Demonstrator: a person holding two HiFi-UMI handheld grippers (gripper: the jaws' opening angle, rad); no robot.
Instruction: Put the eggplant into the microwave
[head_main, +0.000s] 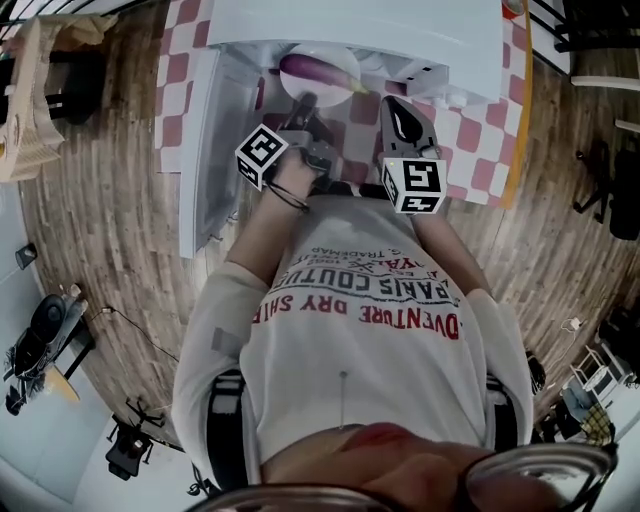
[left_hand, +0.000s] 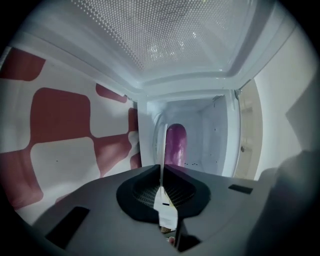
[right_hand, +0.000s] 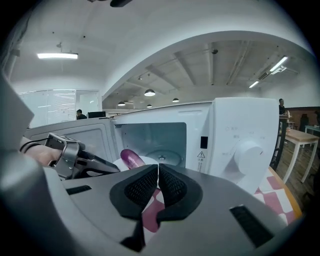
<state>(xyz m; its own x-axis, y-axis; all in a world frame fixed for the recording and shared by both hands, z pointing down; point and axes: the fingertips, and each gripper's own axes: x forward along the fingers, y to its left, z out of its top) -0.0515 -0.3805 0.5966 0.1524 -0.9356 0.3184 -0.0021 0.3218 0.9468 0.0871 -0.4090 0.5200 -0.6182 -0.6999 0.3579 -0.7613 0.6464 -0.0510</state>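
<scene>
A purple eggplant (head_main: 318, 72) (left_hand: 176, 145) (right_hand: 131, 158) lies on a white plate (head_main: 300, 54) at the mouth of the white microwave (head_main: 400, 30) (right_hand: 240, 130). The microwave door (head_main: 213, 130) (left_hand: 175, 35) (right_hand: 75, 132) stands swung open to the left. My left gripper (head_main: 303, 100) (left_hand: 161, 170) (right_hand: 114, 169) is rolled on its side and shut on the near rim of the plate, whose thin edge (left_hand: 162, 145) shows between the pads. To its right, my right gripper (head_main: 392, 102) (right_hand: 158, 170) is shut with nothing in it, in front of the cavity. A glass turntable (right_hand: 161, 157) shows inside.
The microwave stands on a red-and-white checked tablecloth (head_main: 465, 135) (left_hand: 60, 115); the table has an orange right edge (head_main: 512, 150). The control knob (right_hand: 248, 152) is right of the cavity. Wooden floor (head_main: 110, 220) surrounds the table, with furniture at the margins.
</scene>
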